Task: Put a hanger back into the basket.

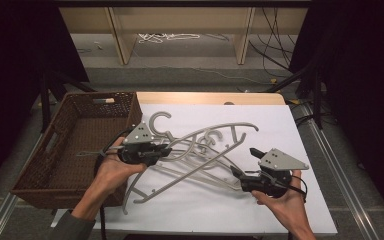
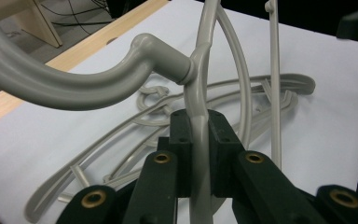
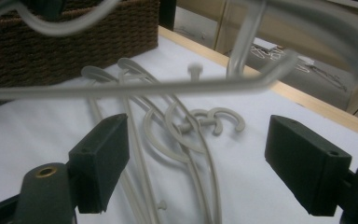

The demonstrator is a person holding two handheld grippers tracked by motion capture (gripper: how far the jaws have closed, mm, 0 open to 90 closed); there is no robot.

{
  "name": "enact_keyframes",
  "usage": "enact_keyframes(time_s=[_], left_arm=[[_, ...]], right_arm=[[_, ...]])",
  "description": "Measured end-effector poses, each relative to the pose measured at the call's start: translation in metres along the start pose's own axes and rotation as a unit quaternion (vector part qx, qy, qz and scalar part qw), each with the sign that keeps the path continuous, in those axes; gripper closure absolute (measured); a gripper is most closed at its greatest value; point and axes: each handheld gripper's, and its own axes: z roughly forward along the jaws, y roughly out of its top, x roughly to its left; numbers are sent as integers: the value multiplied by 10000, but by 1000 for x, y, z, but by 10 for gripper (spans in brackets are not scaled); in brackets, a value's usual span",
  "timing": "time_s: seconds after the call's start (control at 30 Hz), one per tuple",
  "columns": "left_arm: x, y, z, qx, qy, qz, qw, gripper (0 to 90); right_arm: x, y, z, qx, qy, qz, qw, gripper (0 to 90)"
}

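Several grey plastic hangers (image 1: 207,142) lie tangled on the white sheet (image 1: 280,215). My left gripper (image 1: 166,149) is shut on one hanger just below its hook (image 1: 156,122); in the left gripper view the jaws (image 2: 200,140) pinch the grey stem under the big curved hook (image 2: 74,88), lifted off the sheet. My right gripper (image 1: 243,162) stands open at the right end of the pile, nothing between its pads. In the right gripper view, the raised hanger's bar (image 3: 168,86) crosses above the open gripper (image 3: 198,168), with more hangers (image 3: 186,135) flat on the sheet beyond.
A brown wicker basket (image 1: 75,100) stands at the table's left, right beside my left hand, and appears as a woven wall (image 3: 74,42) in the right gripper view. A wooden table edge (image 1: 205,97) runs behind the sheet. Cables lie on the floor beyond.
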Motion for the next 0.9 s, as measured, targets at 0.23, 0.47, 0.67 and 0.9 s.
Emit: enact_keyframes(time_s=[0.23, 0.47, 0.67, 0.9], left_arm=[[7, 11, -32, -98, 14, -113, 9999, 819], [27, 25, -72, -192, 334, -117, 9992, 818], [53, 24, -92, -184, 759, -205, 9967, 819], [80, 16, -101, -31, 1176, -281, 9927, 819]], right_arm=[[-1, -21, 2, 150, 126, 326, 9993, 197], [-1, -28, 5, 190, 122, 277, 9994, 193], [-1, -30, 6, 153, 125, 263, 9995, 193], [-2, -32, 7, 212, 150, 295, 9992, 192]])
